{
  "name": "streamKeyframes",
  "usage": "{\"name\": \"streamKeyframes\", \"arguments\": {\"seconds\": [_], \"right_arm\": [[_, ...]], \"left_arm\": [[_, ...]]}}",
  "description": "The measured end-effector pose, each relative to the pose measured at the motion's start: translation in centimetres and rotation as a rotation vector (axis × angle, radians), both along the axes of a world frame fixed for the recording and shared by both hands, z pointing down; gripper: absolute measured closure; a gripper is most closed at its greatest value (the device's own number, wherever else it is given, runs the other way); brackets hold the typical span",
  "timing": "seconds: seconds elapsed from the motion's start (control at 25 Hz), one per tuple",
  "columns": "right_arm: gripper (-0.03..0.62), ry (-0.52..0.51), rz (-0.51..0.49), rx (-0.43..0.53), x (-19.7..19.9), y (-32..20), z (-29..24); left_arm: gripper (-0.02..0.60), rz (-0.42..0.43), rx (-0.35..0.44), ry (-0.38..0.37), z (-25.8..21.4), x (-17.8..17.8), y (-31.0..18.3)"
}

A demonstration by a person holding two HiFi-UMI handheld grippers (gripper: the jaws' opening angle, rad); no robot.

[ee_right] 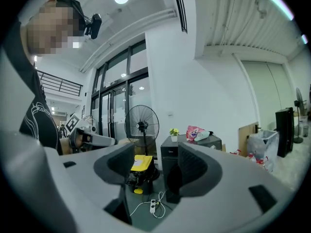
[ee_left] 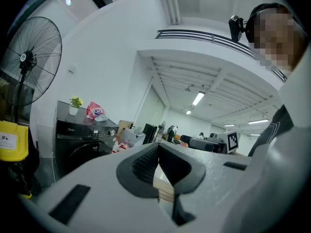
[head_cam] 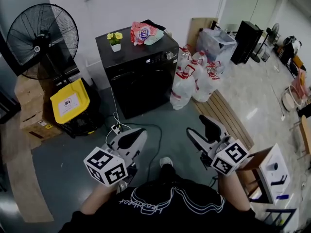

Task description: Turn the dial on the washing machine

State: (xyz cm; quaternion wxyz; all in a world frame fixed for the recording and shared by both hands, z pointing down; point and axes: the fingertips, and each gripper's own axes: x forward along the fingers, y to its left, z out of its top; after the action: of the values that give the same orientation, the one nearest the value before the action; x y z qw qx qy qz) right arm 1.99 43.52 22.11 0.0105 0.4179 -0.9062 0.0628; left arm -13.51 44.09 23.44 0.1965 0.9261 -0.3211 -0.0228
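Black washing machine (head_cam: 141,79) stands at the wall, well ahead of me. Its dial (head_cam: 169,55), at the panel's rt end, faces me, axis level. Plant pot (head_cam: 115,42) and pink bag (head_cam: 145,33) on top, white bags (head_cam: 194,81) just rt, fan (head_cam: 43,40) lft. Power strip (head_cam: 115,128) lies on the floor between; left gripper view misses it. Left gripper (head_cam: 137,134) pressed together, right gripper (head_cam: 198,129) spread, empty.

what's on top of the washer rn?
On the washing machine: a small potted plant with yellow flowers and a pink printed bag beside it. The bag's contents and anything behind it are hidden.
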Motion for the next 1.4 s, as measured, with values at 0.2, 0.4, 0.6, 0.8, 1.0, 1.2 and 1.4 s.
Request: {"name": "streamKeyframes", "arguments": {"seconds": [0.2, 0.4, 0.6, 0.8, 1.0, 1.2, 1.4], "right_arm": [[0.306, 0.003, -0.017, 0.009, 0.0, -2.7, 0.8], [0.303, 0.027, -0.033, 0.002, 0.4, -6.8, 2.0], [0.298, 0.039, -0.057, -0.008, 1.3, -12.7, 3.0], [0.298, 0.044, -0.077, -0.037, 3.2, -20.4, 4.8], [0.295, 0.083, -0.080, -0.057, 5.3, -28.3, 7.2], [0.293, 0.126, -0.085, -0.050, 6.6, -34.7, 8.1], [0.293, 0.177, -0.072, -0.022, 7.3, -39.2, 8.9]], "left_arm": [[0.577, -0.024, 0.006, 0.010, 0.2, -0.2, -2.5], [0.577, -0.044, 0.001, -0.003, 1.1, 0.2, -6.0], [0.577, -0.079, -0.006, -0.003, 1.8, 1.0, -11.2], [0.577, -0.123, -0.033, -0.021, 3.2, 2.4, -18.6], [0.577, -0.176, -0.050, -0.037, 4.6, 4.2, -26.5], [0.577, -0.222, -0.059, -0.055, 5.5, 5.7, -33.0], [0.577, -0.278, -0.055, -0.068, 6.4, 5.8, -36.6]]}}
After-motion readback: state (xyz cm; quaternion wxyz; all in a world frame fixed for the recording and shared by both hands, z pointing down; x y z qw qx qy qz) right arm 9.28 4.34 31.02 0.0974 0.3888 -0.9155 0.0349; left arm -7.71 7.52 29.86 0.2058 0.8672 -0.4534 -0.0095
